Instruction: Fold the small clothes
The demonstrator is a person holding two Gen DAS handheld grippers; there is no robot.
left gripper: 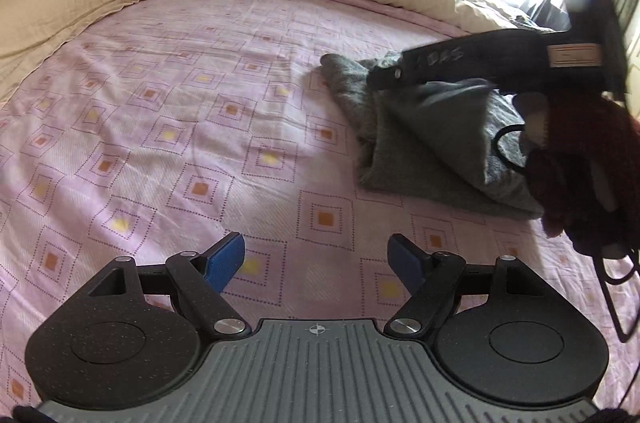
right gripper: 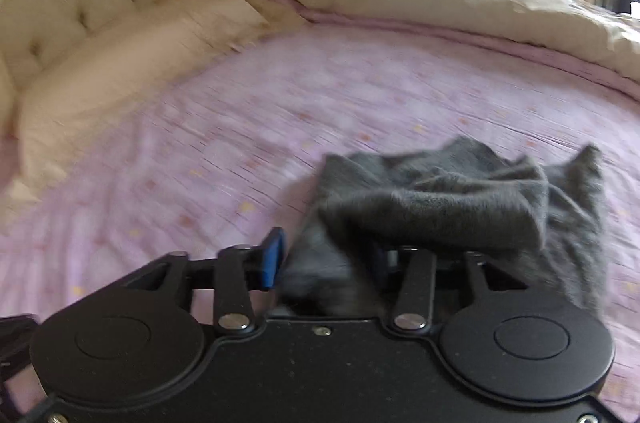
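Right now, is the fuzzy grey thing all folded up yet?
Not yet. Partly done: the fuzzy grey knitted garment already lies doubled over on the pink patterned bedsheet. In hand: the right hand-held gripper pinches part of it, lifting a flap. The left hand-held gripper is open and empty over the sheet. Left to do: lay that flap flat and let go.

Garment point(left gripper: 424, 127) lies on bedsheet point(left gripper: 200, 111), apparently right.
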